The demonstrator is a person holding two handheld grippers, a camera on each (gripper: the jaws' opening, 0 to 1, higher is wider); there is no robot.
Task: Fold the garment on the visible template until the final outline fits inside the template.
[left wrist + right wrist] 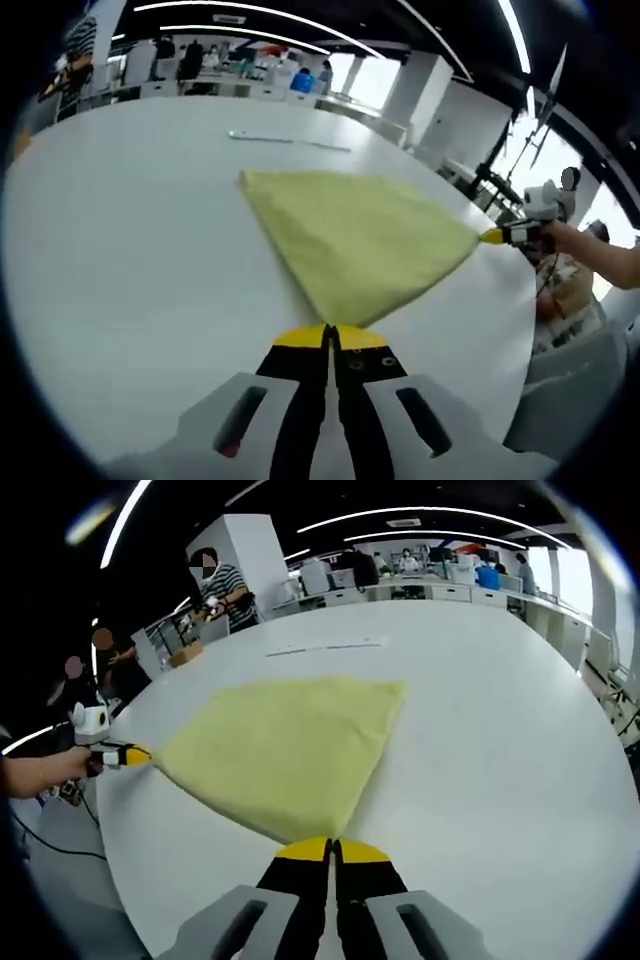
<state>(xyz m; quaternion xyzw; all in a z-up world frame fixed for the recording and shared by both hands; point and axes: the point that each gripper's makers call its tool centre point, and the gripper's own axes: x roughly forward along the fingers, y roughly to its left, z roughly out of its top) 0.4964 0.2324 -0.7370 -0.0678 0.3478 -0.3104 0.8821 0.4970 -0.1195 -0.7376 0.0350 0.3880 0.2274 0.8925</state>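
Each gripper [329, 340] [332, 852] has black jaws, yellow tips, grey slotted housing.

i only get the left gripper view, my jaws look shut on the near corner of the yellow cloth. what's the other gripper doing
Observer: The right gripper is shut on its own corner of the yellow cloth, so the cloth is pulled taut between two corners.
Operator: what's off to the side past my gripper, i can't see it
Observer: People stand beyond the table edge there, one in a striped shirt.
Operator: is my gripper visible from that side
Observer: Yes, the left gripper shows at the cloth's far corner, held by a hand.
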